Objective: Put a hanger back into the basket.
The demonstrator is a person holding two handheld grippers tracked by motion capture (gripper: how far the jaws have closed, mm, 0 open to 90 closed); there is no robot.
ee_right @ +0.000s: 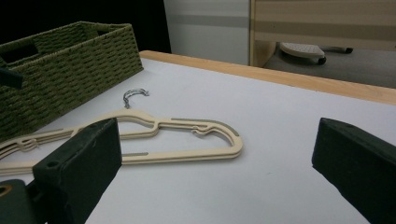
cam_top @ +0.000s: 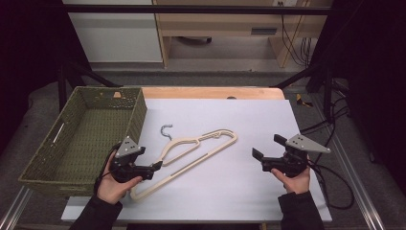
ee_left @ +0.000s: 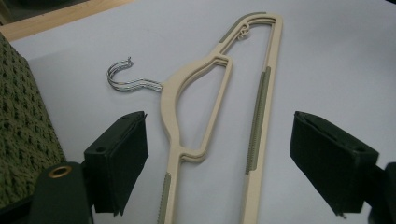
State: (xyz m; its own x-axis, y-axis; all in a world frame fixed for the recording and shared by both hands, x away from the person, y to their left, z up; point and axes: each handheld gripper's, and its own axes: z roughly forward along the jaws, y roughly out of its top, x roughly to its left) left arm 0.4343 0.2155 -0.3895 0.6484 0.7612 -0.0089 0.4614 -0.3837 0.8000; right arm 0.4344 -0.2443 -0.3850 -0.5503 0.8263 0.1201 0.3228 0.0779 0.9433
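Observation:
A cream plastic hanger [cam_top: 198,148] with a metal hook [cam_top: 166,130] lies flat on the white sheet, left of the middle. My left gripper [cam_top: 155,167] is low at the hanger's near-left end. In the left gripper view its jaws stand wide apart, with the hanger [ee_left: 261,102] running up between them and neither pad touching it. My right gripper [cam_top: 267,146] hovers at the right of the sheet, open and holding nothing. In the right gripper view the hanger [ee_right: 187,156] lies well ahead of its jaws.
A green woven basket [cam_top: 136,117] stands at the table's left, close beside the left hand; its wall [ee_left: 23,126] is just left of the left jaw. The white sheet [cam_top: 230,187] covers most of the table. A wooden strip [cam_top: 210,92] runs along the far edge.

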